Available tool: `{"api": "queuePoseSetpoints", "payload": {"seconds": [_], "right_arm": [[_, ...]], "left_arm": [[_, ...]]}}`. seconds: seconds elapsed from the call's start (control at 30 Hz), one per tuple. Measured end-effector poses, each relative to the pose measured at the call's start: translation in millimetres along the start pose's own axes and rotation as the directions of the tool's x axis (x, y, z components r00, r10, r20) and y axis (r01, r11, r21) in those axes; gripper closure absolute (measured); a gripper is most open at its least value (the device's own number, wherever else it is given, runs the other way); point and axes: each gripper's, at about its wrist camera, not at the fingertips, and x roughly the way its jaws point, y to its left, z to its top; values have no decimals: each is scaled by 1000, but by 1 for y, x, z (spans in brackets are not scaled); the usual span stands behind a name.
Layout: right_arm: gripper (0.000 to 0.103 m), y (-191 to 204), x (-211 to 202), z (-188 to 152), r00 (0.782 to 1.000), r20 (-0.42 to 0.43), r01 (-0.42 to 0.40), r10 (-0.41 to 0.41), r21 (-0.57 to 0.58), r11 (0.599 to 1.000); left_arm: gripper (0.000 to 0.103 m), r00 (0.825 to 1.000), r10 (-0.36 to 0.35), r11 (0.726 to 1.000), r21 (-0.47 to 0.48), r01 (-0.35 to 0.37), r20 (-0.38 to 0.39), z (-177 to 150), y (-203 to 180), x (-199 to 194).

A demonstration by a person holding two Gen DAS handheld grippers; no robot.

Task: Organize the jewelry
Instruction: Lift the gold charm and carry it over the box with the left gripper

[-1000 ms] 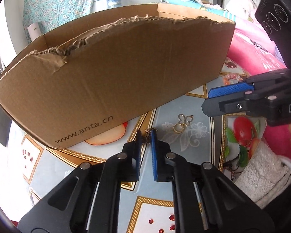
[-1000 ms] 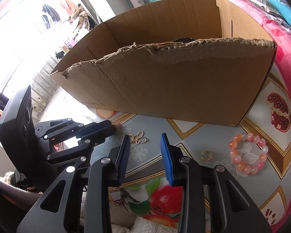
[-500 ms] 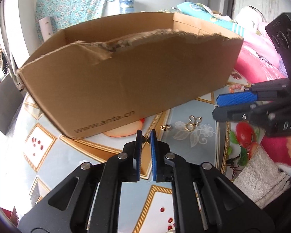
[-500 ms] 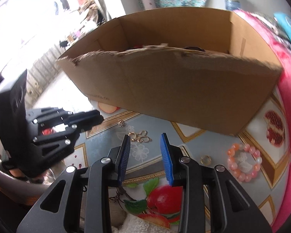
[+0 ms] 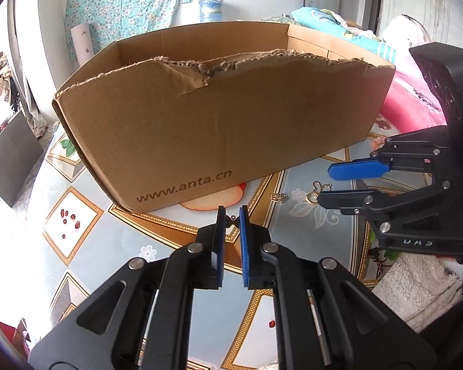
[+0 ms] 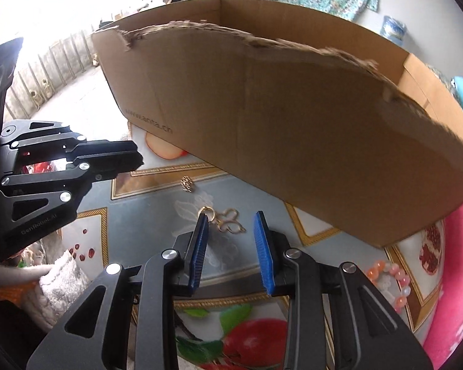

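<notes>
Right now my left gripper [image 5: 231, 220] has its jaws pinched on a small gold charm [image 5: 230, 222], which sits between the blue pads at their tips, lifted above the desk [image 5: 176, 265] in front of the cardboard box [image 5: 219, 123]. My right gripper [image 6: 231, 231] hangs with its jaws spread, nothing between them, just over a gold butterfly clasp [image 6: 228, 223] that lies flat on the patterned cloth of the desk; its ring end is beside my left pad. A small gold beaded ring [image 6: 187, 183] lies further ahead, near the foot of the box and apart from the clasp. A pink bead bracelet [image 6: 392, 280] rests on the desk off to my right, near the corner of the box. The box stands open at the top, with a torn front edge.
</notes>
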Motion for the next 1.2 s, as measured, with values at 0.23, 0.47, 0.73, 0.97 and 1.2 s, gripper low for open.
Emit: {"api": "queuePoseSetpoints", "payload": {"seconds": [0.23, 0.47, 0.73, 0.97, 1.2], "right_arm": [[91, -4, -2, 1, 999, -14, -35, 36, 37, 999], [91, -16, -3, -4, 999, -14, -43, 45, 82, 996], [91, -34, -29, -19, 1000, 17, -25, 23, 110, 994], [91, -40, -77, -15, 990, 124, -74, 60, 114, 991], [91, -33, -135, 22, 940, 317, -141, 123, 36, 989]], "left_arm": [[95, 1000, -6, 1000, -12, 6, 2, -1, 5, -2], [95, 1000, -8, 1000, -13, 8, 7, -2, 7, -2], [95, 1000, -17, 1000, -9, 17, 25, -3, 8, -8], [95, 992, -41, 999, 12, 40, 116, 6, 7, -43], [95, 953, -76, 993, 107, 46, 293, 39, -2, -104]]}}
